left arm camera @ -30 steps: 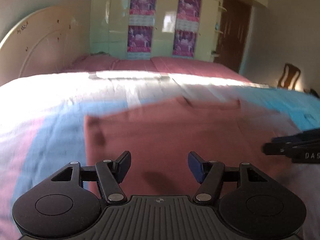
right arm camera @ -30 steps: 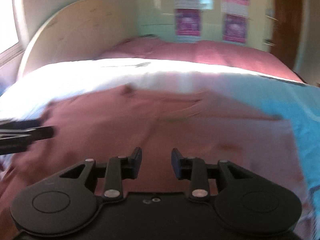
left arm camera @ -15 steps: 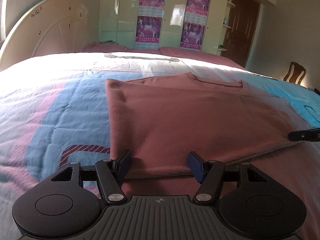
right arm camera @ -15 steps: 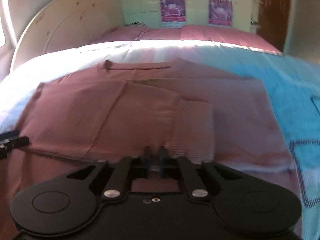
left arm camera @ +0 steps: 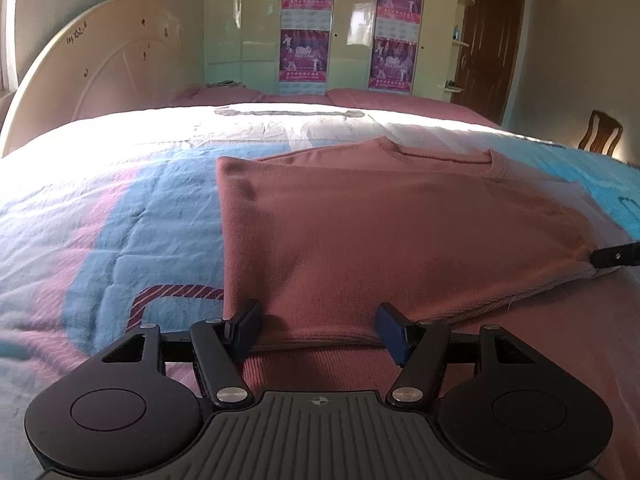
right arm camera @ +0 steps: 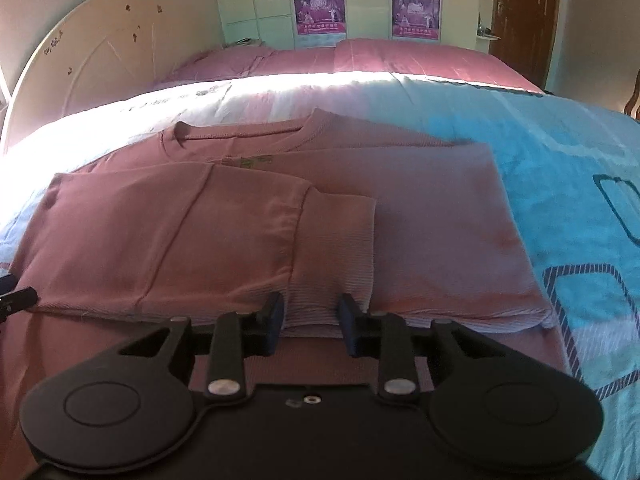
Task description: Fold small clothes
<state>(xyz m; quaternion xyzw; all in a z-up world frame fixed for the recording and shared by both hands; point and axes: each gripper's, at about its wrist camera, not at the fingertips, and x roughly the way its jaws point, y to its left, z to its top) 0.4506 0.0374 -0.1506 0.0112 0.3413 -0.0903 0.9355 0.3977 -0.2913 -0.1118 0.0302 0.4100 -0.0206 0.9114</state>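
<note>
A dusty-pink long-sleeved top [left arm camera: 384, 232] lies flat on the bed, partly folded, neck away from me. In the right wrist view the top [right arm camera: 420, 216] has its left side and sleeve folded across the body, the ribbed cuff [right arm camera: 336, 248] near the hem. My left gripper [left arm camera: 318, 330] is open, its jaws either side of the folded near edge. My right gripper [right arm camera: 311, 322] is open, with the cuff's lower edge between its jaws. The right gripper's tip shows in the left wrist view [left arm camera: 616, 255].
The bed has a blue, pink and white quilt [left arm camera: 100, 216] and pink pillows [right arm camera: 328, 56] by a cream headboard [left arm camera: 104, 68]. A wardrobe with posters [left arm camera: 308, 24], a brown door [left arm camera: 488, 36] and a wooden chair [left arm camera: 600, 132] stand beyond.
The right gripper, shut on the cuff half a second ago, has opened. The sleeve now lies folded on the body. The left gripper stays open at the near edge.
</note>
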